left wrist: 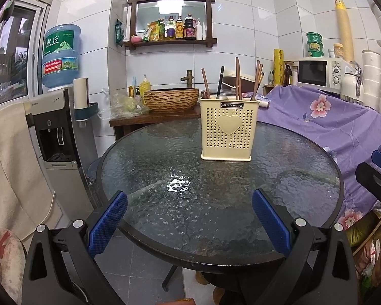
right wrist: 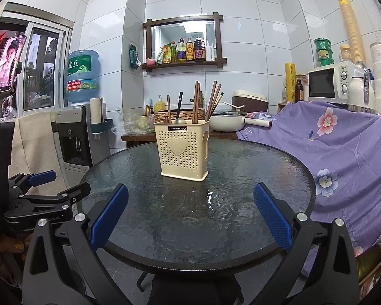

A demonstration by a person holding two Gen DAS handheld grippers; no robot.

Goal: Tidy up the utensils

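Observation:
A cream perforated utensil holder (left wrist: pixel 227 127) with a heart on its front stands upright on the far part of the round glass table (left wrist: pixel 165 167). Brown chopsticks (left wrist: pixel 238 78), a black-handled utensil (left wrist: pixel 220 81) and a metal spoon bowl stick out of it. It also shows in the right wrist view (right wrist: pixel 182 150), with chopsticks (right wrist: pixel 196 101). My left gripper (left wrist: pixel 189 218) is open and empty above the table's near edge. My right gripper (right wrist: pixel 190 213) is open and empty too, over the near edge. Both are well short of the holder.
A water dispenser (left wrist: pixel 56 117) stands left of the table. A purple floral cloth (left wrist: pixel 330 127) covers furniture on the right, with a microwave (left wrist: pixel 317 72) behind. A woven basin (left wrist: pixel 170 99) and a white pot (right wrist: pixel 226 122) sit on the wooden counter behind the table.

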